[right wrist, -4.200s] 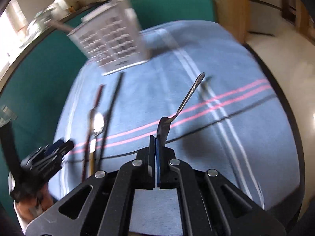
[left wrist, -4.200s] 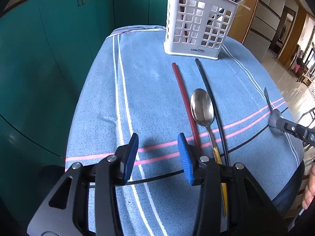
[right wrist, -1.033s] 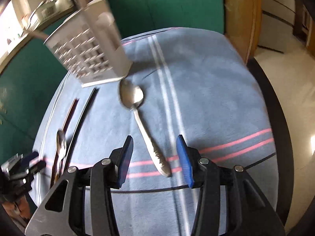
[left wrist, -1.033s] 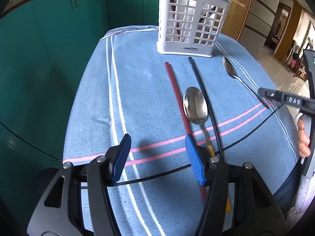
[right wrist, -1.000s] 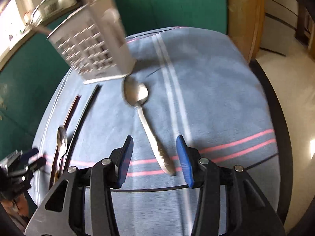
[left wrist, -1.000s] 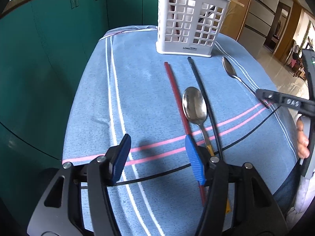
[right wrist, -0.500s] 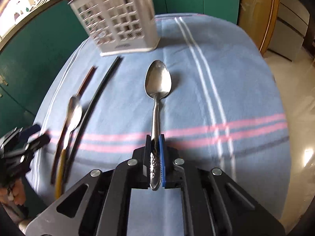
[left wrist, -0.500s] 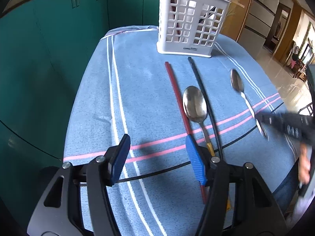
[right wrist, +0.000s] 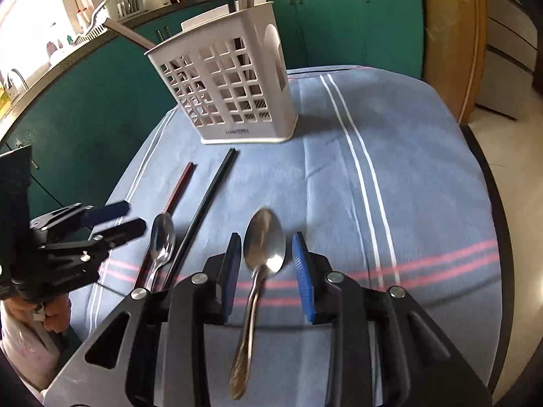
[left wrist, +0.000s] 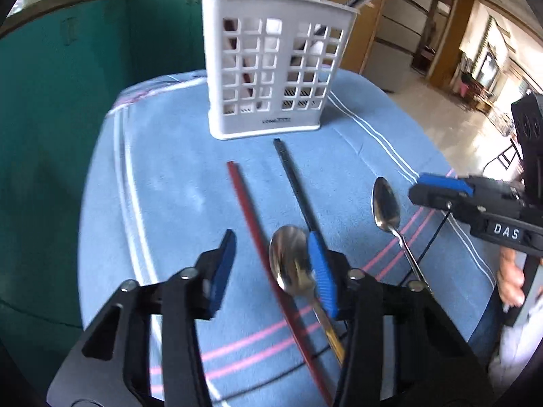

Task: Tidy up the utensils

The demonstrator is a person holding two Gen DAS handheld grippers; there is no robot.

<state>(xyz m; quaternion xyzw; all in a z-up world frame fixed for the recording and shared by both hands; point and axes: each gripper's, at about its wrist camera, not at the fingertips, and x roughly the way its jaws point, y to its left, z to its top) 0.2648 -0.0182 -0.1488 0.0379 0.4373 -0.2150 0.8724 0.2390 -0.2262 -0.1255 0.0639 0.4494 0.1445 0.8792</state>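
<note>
A white slotted utensil holder (left wrist: 271, 78) (right wrist: 234, 91) stands at the far end of the blue cloth, with several utensils in it. A red chopstick (left wrist: 251, 217) (right wrist: 180, 183), a black chopstick (left wrist: 295, 183) (right wrist: 210, 190) and a gold-handled spoon (left wrist: 292, 268) (right wrist: 161, 237) lie side by side. My left gripper (left wrist: 275, 271) (right wrist: 112, 217) is open and empty, low over the red chopstick and this spoon's bowl. A silver spoon (left wrist: 387, 203) (right wrist: 263, 247) lies on the cloth between the fingers of my right gripper (right wrist: 266, 268) (left wrist: 437, 186), which is open and empty.
The blue striped cloth (right wrist: 390, 186) covers a round table whose edge drops off at right. Green cabinets (left wrist: 85, 78) run behind and to the left. A tiled floor and wooden doors (left wrist: 441, 44) lie to the right.
My right gripper was shut on the silver spoon's handle half a second ago and has opened, leaving the spoon on the cloth. My left gripper has moved forward towards the holder.
</note>
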